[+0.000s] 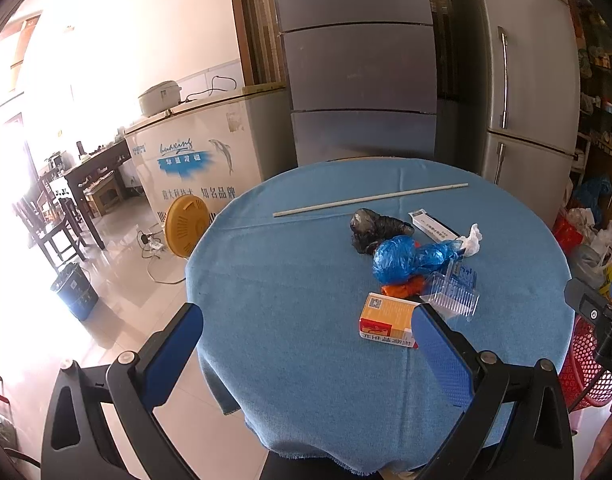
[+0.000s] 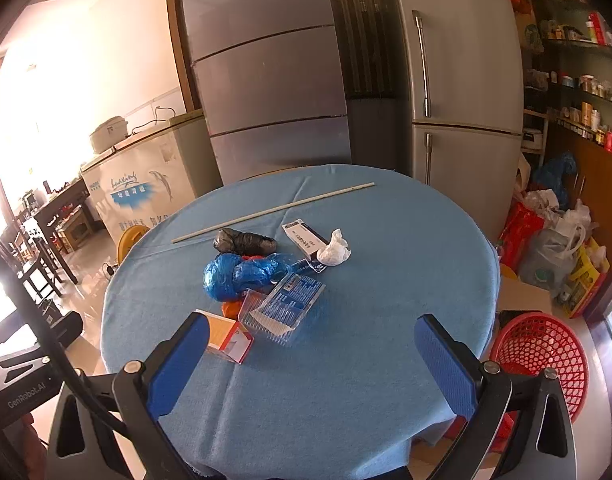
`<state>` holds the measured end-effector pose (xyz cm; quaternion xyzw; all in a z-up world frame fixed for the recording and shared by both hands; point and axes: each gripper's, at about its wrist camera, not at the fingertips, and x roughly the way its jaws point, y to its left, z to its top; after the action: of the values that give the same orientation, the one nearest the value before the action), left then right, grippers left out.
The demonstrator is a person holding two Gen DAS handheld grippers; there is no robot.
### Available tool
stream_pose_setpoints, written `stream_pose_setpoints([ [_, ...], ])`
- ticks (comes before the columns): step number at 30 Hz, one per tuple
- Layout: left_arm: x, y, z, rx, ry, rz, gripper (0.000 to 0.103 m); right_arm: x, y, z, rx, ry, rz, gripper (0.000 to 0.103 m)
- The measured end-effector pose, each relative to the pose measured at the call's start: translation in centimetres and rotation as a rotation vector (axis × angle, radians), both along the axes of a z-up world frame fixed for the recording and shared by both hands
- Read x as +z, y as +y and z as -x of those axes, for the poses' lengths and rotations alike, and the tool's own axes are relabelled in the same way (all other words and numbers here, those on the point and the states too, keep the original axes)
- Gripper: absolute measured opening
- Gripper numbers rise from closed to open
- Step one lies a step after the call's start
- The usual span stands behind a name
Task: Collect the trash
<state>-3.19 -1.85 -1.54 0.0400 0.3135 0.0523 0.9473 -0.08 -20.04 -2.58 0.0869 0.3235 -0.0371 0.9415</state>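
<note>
Trash lies on a round table with a blue cloth (image 1: pixel 289 280) (image 2: pixel 386 280): an orange and white box (image 1: pixel 386 320) (image 2: pixel 231 338), a clear plastic tray (image 1: pixel 452 294) (image 2: pixel 283 306), a blue plastic bag (image 1: pixel 406 258) (image 2: pixel 237 274), a black bag (image 1: pixel 374 228) (image 2: pixel 243 241), a crumpled white tissue (image 1: pixel 472 240) (image 2: pixel 334 253), a small white carton (image 1: pixel 432 226) (image 2: pixel 303 236) and a long thin white stick (image 1: pixel 370 199) (image 2: pixel 273 211). My left gripper (image 1: pixel 308 344) is open and empty above the table's near edge. My right gripper (image 2: pixel 312 354) is open and empty, just short of the pile.
A red mesh basket (image 2: pixel 542 356) (image 1: pixel 586 372) stands on the floor right of the table. A dark bin (image 1: pixel 75 292) stands on the floor at left. Fridges (image 2: pixel 462 92), a chest freezer (image 1: pixel 197 156) and bags on the floor (image 2: pixel 554 240) surround the table.
</note>
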Motion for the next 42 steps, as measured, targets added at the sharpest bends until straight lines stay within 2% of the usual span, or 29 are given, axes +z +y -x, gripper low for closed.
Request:
stream_pose_setpoints([
  [23, -0.4, -0.2, -0.5, -0.008, 0.018, 0.004, 0.103, -0.1, 0.2, -0.3, 0.008, 0.011, -0.014, 0.103],
  [32, -1.3, 0.0, -2.3, -0.008, 0.053, 0.018, 0.103, -0.6, -0.4, -1.9, 0.005, 0.034, -0.023, 0.103],
  [37, -3.1, 1.3, -5.1, -0.032, 0.136, 0.108, 0.103, -1.6, -1.8, -4.2, 0.012, 0.07, -0.07, 0.103],
  [42, -6.2, 2.7, -8.2, -0.052, 0.261, 0.246, 0.103, -3.6, -5.4, -8.6, 0.009, 0.126, -0.221, 0.103],
])
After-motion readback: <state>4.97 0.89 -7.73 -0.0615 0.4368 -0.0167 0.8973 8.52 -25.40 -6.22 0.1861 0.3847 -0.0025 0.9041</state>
